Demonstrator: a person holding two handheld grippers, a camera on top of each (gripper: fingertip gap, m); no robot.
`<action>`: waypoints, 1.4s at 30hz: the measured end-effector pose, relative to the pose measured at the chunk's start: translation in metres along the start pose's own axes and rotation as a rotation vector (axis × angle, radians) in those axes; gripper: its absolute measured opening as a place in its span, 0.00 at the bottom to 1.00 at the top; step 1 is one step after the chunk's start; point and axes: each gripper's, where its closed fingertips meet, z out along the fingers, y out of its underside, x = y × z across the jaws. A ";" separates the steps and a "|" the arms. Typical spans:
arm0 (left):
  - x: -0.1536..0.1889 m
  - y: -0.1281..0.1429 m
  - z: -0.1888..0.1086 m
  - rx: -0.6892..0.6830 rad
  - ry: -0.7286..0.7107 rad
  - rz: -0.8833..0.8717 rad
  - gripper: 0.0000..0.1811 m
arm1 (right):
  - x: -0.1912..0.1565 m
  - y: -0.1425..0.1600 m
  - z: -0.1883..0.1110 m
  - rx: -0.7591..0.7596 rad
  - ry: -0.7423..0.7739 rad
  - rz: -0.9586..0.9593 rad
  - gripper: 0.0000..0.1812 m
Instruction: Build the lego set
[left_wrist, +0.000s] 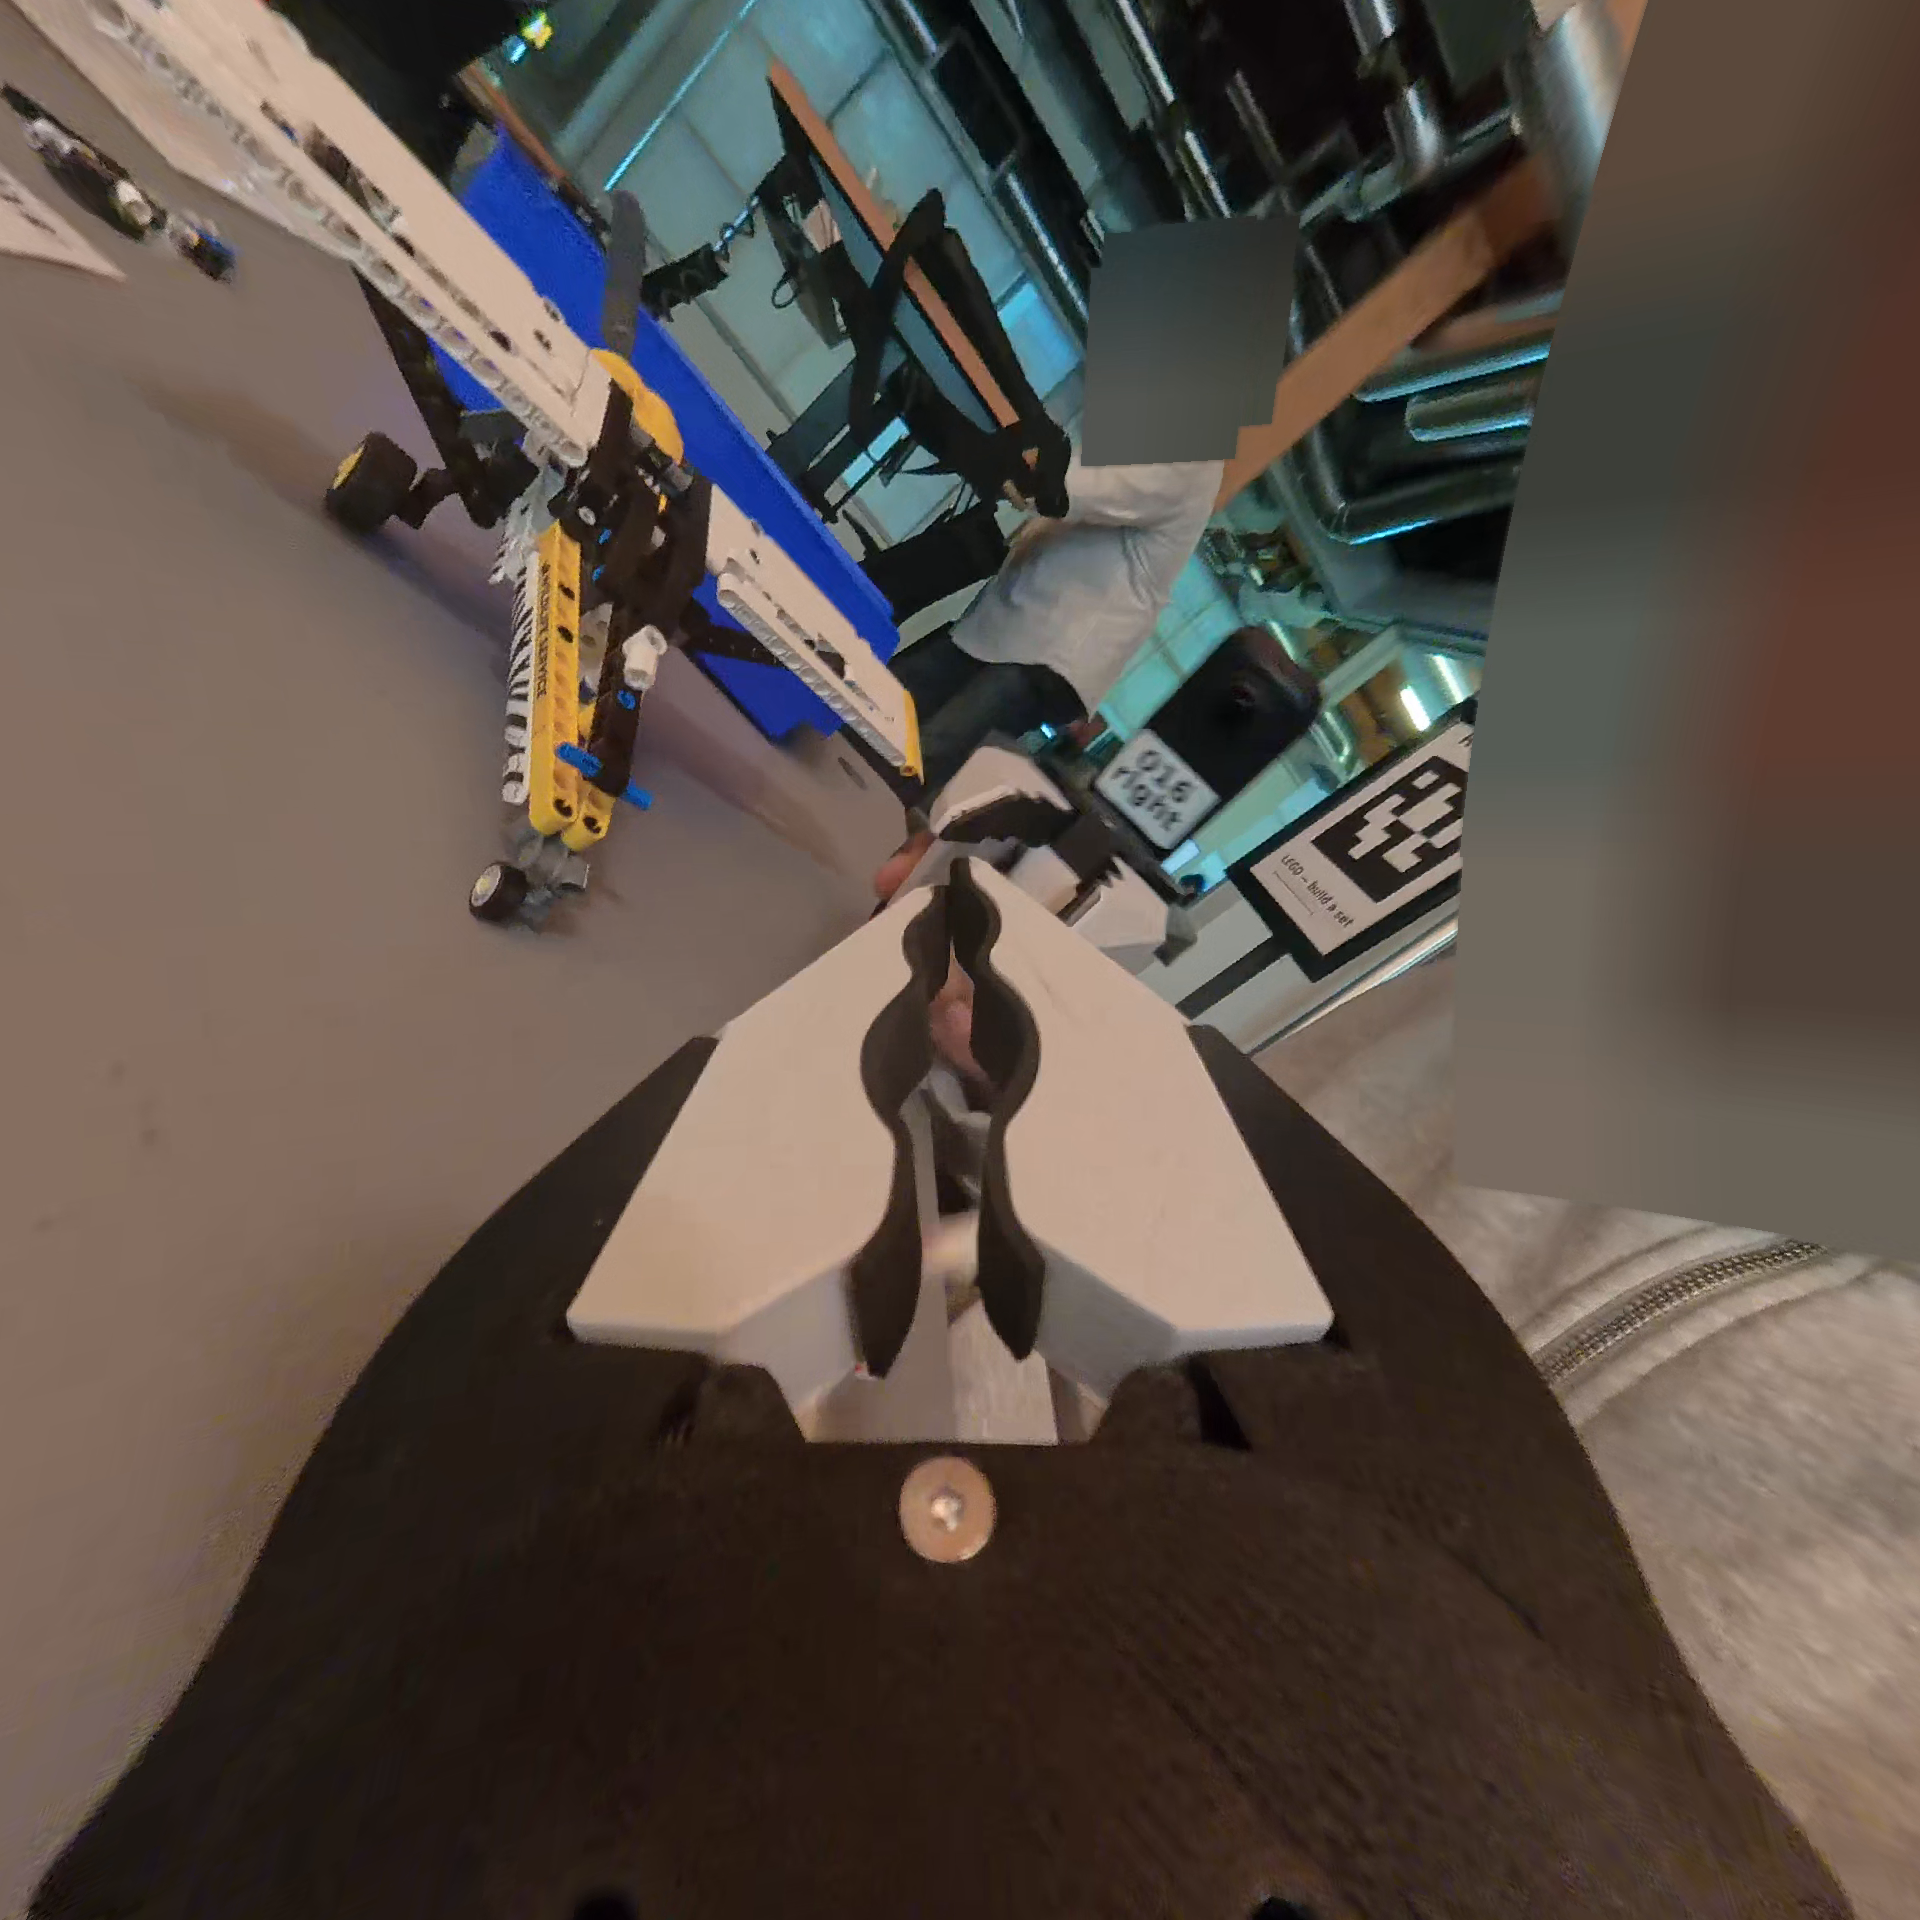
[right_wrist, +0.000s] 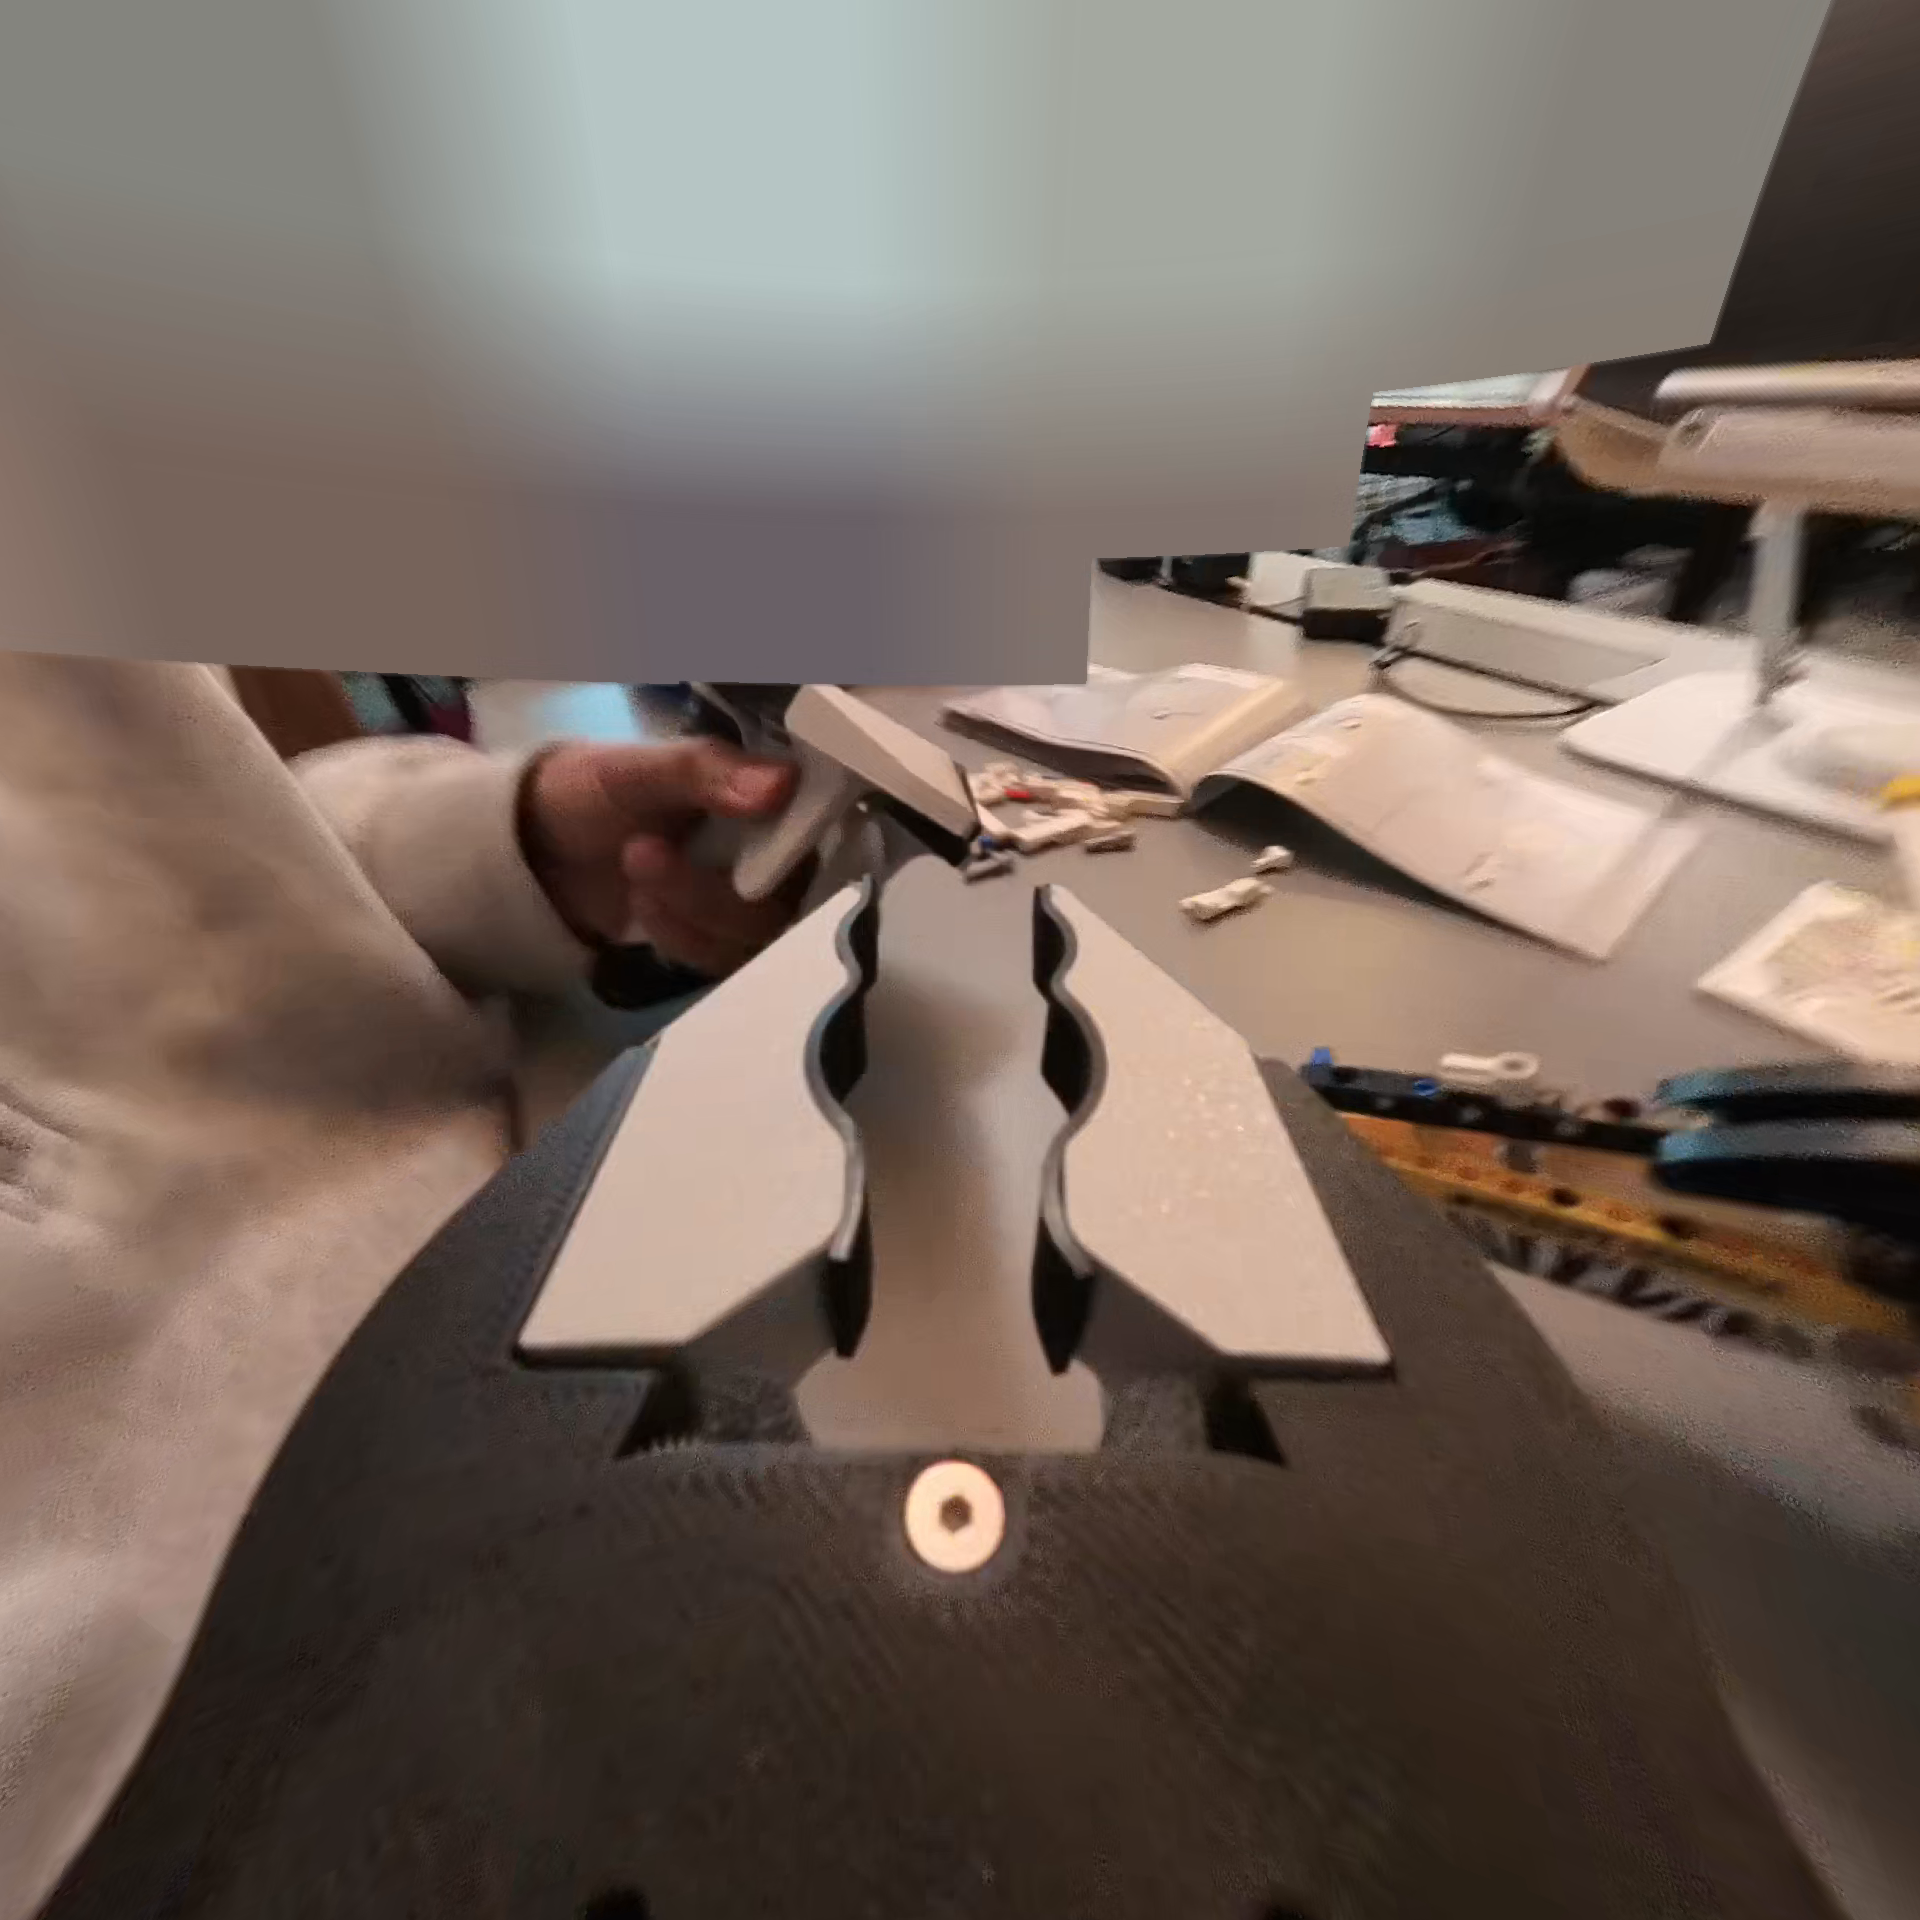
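Note:
A part-built lego plane (left_wrist: 582, 582) in yellow, black and white stands on the grey table (left_wrist: 208, 831), left of and beyond my left gripper (left_wrist: 958, 883). The left gripper is shut, and I see nothing between its tips. My right gripper (left_wrist: 997, 810) shows just past them. In the right wrist view my right gripper (right_wrist: 951, 904) is open and empty above the table. The left gripper (right_wrist: 883, 790), held by a hand (right_wrist: 644, 831), is just ahead with a small grey and blue piece (right_wrist: 982, 857) at its tip; I cannot tell whether it holds it. The plane's yellow beam (right_wrist: 1558, 1174) lies at right.
Loose white pieces (right_wrist: 1049, 816) and an open instruction booklet (right_wrist: 1351, 769) lie ahead, with a monitor stand (right_wrist: 1766, 665) behind. A blue bin (left_wrist: 644, 416) stands behind the plane. Small parts (left_wrist: 83, 177) lie far left. A person (left_wrist: 1091, 582) stands in the background. Both grippers' tips are close together, under 4 cm apart. It is some 12 cm from my right tips to the part-built lego plane (left_wrist: 582, 582). It is also in sight in the right wrist view (right_wrist: 1695, 1127).

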 end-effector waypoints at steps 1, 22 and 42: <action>-0.003 0.002 0.001 -0.008 -0.017 0.000 0.00 | -0.001 0.002 0.002 -0.034 0.029 -0.086 0.15; 0.017 0.020 -0.057 -0.117 -0.175 0.247 0.00 | -0.030 0.035 -0.005 -0.189 -0.031 0.036 0.13; 0.000 0.143 -0.093 -0.865 -0.275 0.583 0.08 | -0.078 0.045 0.016 -0.273 -0.152 0.031 0.13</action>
